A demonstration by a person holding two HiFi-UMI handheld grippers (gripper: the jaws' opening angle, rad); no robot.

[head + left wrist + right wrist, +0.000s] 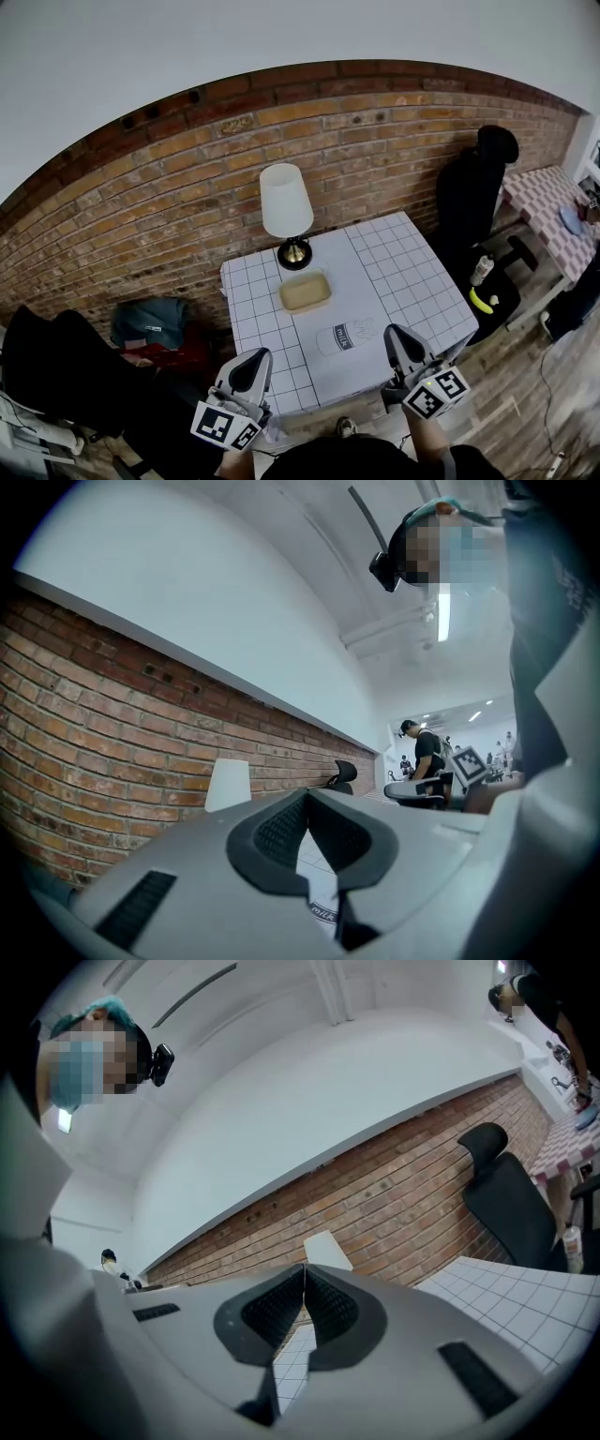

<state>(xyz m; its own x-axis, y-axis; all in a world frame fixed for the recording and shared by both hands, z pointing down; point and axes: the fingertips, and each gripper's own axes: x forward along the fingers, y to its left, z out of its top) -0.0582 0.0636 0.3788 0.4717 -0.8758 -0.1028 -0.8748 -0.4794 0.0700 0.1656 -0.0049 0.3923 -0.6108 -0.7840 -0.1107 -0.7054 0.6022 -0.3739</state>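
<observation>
L gripper view only: milk label

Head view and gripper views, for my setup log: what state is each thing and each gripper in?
left gripper: shut, nothing between the jaws
right gripper: shut, nothing between the jaws
milk container: lying on its side on the table
lamp: upright
tray: flat, open side up
</observation>
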